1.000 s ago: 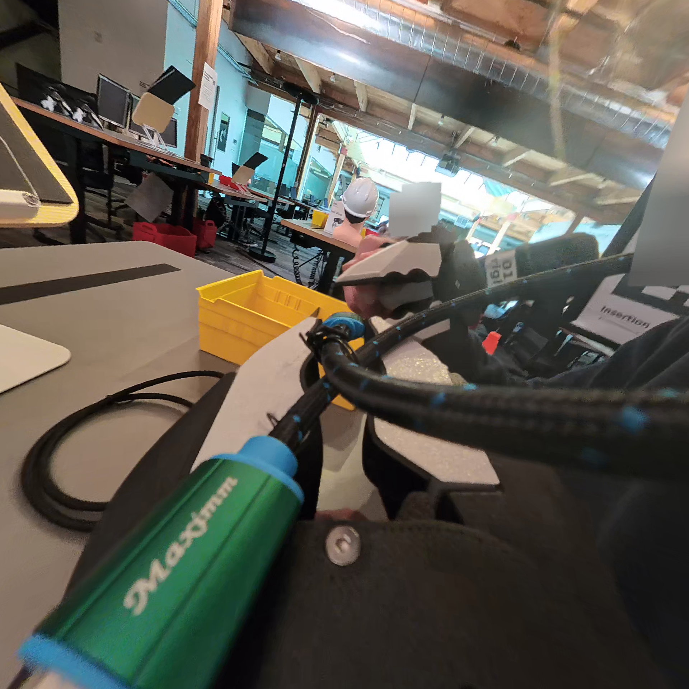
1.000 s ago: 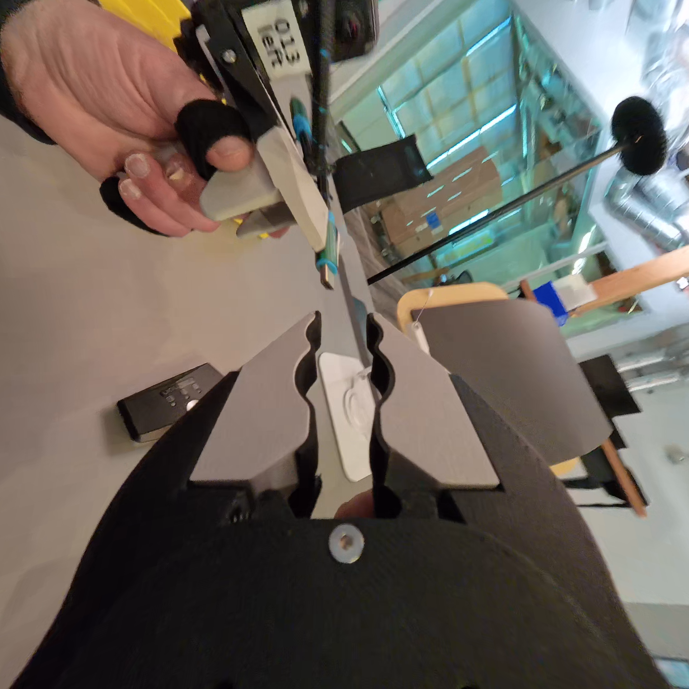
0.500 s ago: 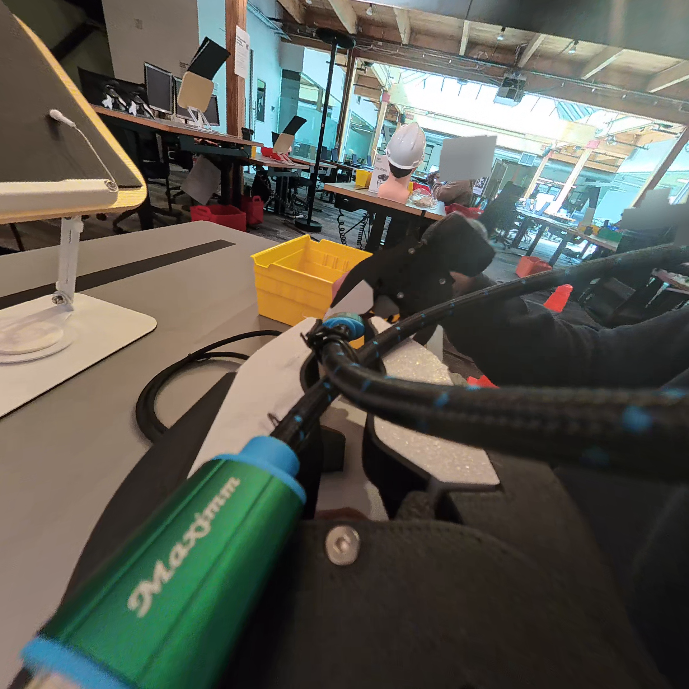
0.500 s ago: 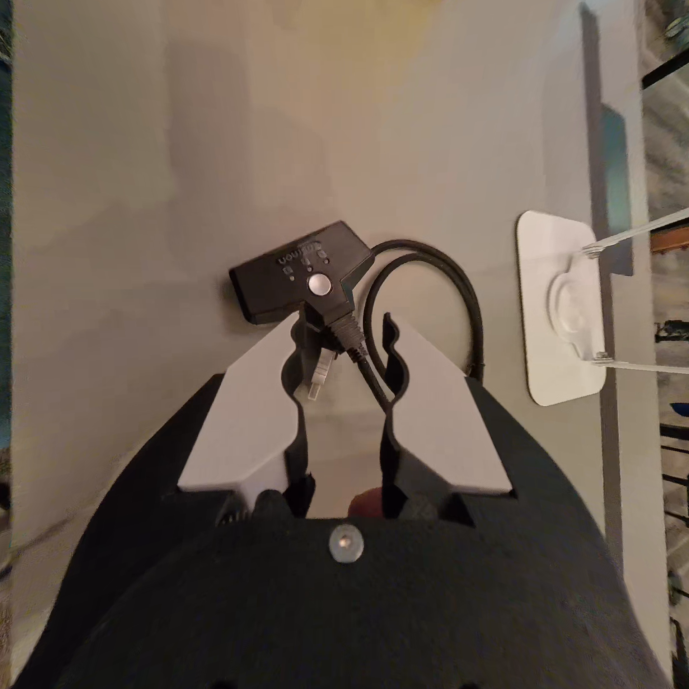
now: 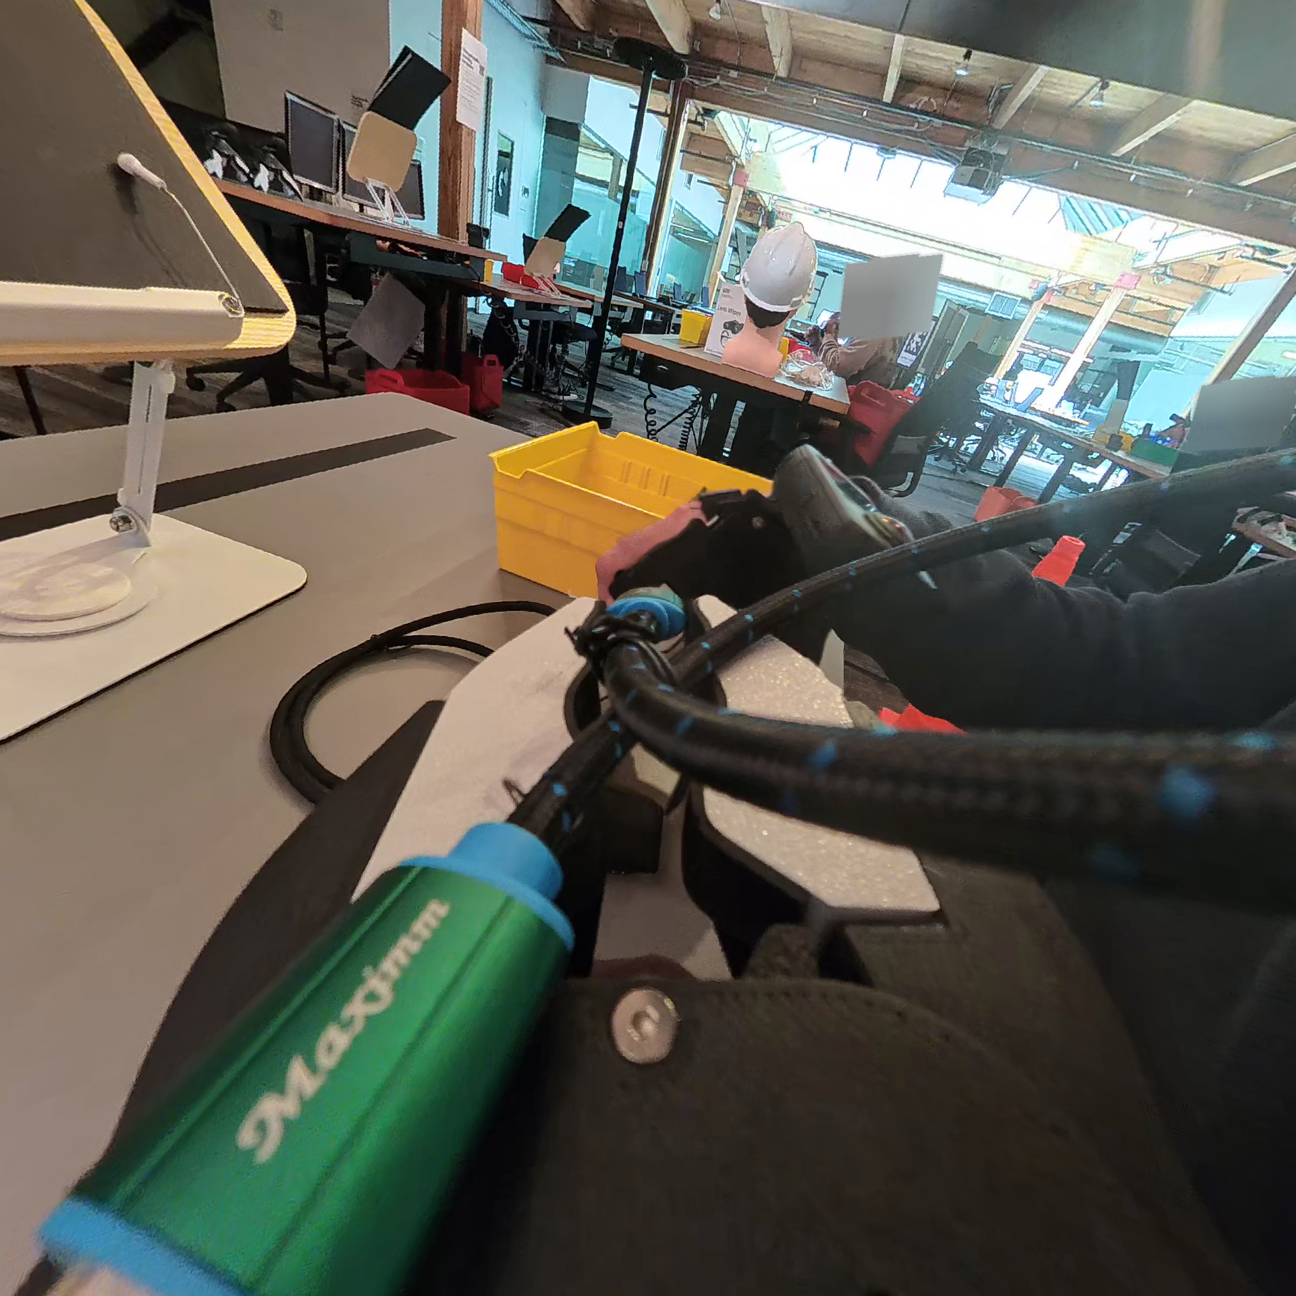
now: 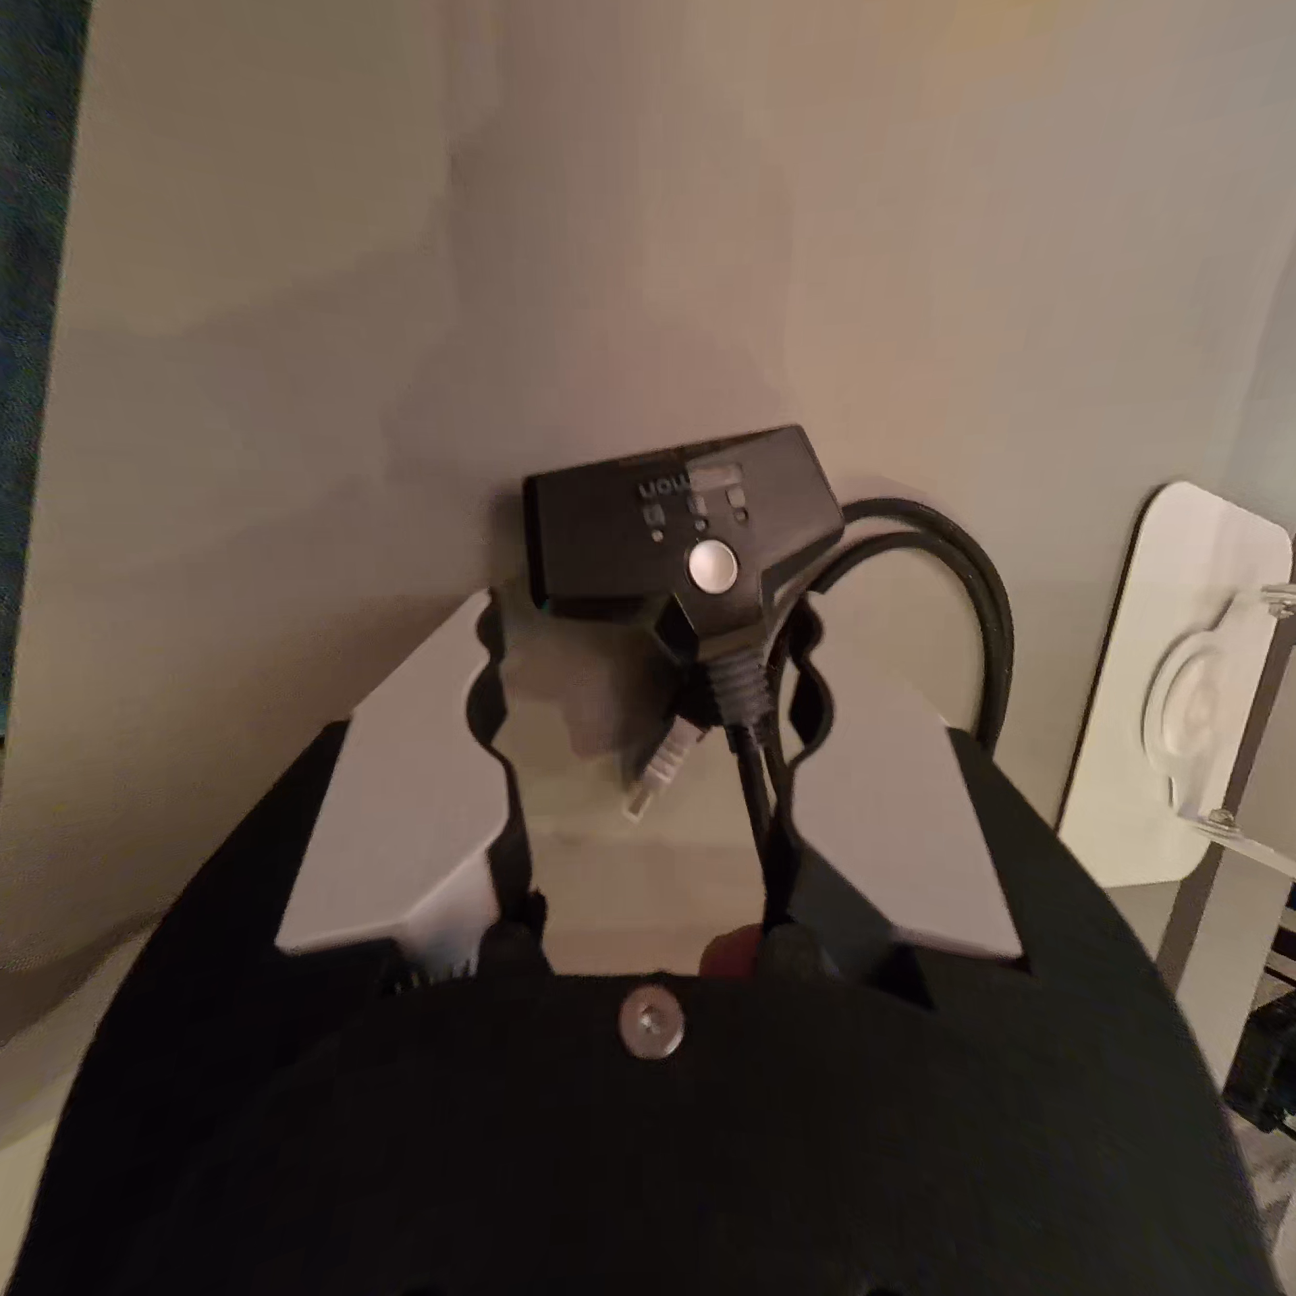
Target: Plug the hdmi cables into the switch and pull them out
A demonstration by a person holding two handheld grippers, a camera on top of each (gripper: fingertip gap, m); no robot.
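Observation:
My left gripper (image 5: 649,652) is shut on a black braided HDMI cable (image 5: 912,764) with blue flecks. The cable's green connector (image 5: 336,1094) with blue collars sticks out toward the camera at lower left. The black HDMI switch (image 6: 631,519) with a silver button lies on the grey table (image 6: 351,351). My right gripper (image 6: 649,610) is open and hovers over it, with the switch's narrow end and its black lead (image 6: 754,778) between the fingers. The right gripper also shows in the left wrist view (image 5: 743,554), held by a hand.
A yellow bin (image 5: 582,505) stands behind the right gripper. A white stand base (image 5: 175,589) with a tilted board sits at the left; it also shows in the right wrist view (image 6: 1157,736). The switch's black lead loops (image 5: 315,701) on the table. The left gripper's tips are roughly 15 cm from the right gripper's.
My right gripper swung from facing the left gripper down to the switch, moved closer and opened wider. My left gripper kept its hold on the cable and shifted slightly.

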